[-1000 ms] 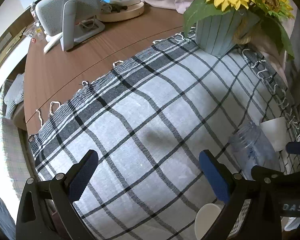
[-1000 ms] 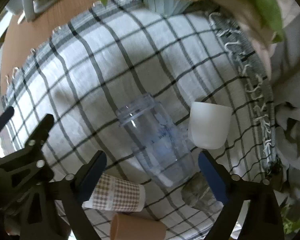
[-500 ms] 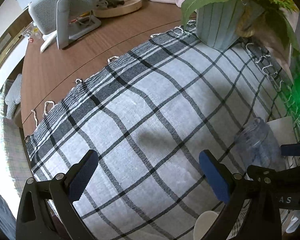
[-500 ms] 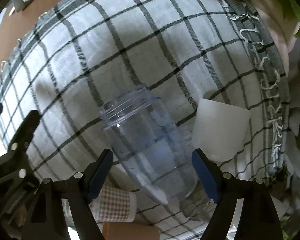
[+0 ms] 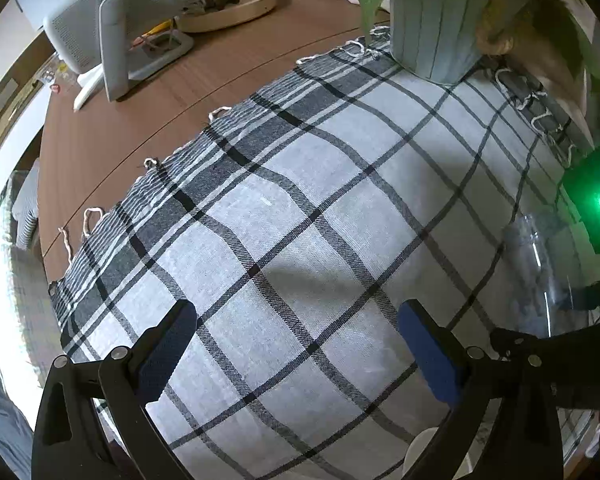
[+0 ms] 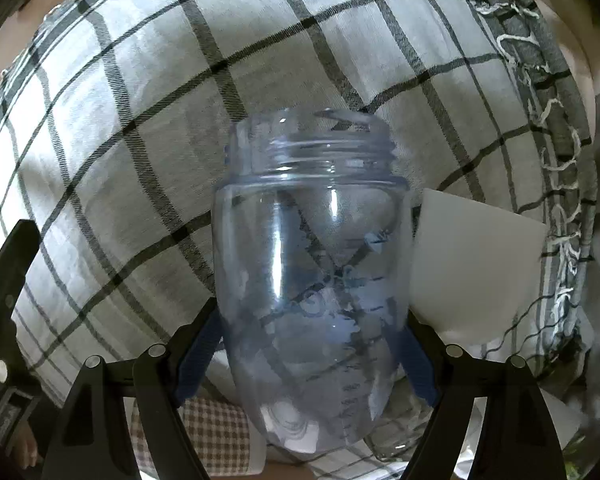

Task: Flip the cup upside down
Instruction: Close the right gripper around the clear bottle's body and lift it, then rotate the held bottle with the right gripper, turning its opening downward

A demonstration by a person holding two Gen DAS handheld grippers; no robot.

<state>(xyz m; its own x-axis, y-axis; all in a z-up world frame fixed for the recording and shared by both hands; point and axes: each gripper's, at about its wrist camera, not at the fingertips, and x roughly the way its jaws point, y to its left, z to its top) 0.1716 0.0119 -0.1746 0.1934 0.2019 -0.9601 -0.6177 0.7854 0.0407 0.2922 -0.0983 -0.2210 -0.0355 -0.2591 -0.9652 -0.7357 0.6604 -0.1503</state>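
A clear bluish plastic cup [image 6: 312,280] with a threaded rim lies on the checked cloth [image 6: 160,120], mouth pointing away from me. My right gripper [image 6: 308,352] is closed around its body, both blue pads touching its sides. The cup also shows in the left wrist view [image 5: 540,272] at the right edge. My left gripper [image 5: 296,344] is open and empty, hovering over the cloth [image 5: 300,220].
A white cup [image 6: 472,268] lies just right of the clear one. A checked paper cup [image 6: 212,436] lies below it. A ribbed vase [image 5: 436,28] with sunflowers stands at the far right. A white device [image 5: 112,36] and a wooden tray [image 5: 228,8] sit on the brown table.
My right gripper moved forward and closed its fingers onto the clear cup, which now fills its view. My left gripper drifted slightly and stayed open.
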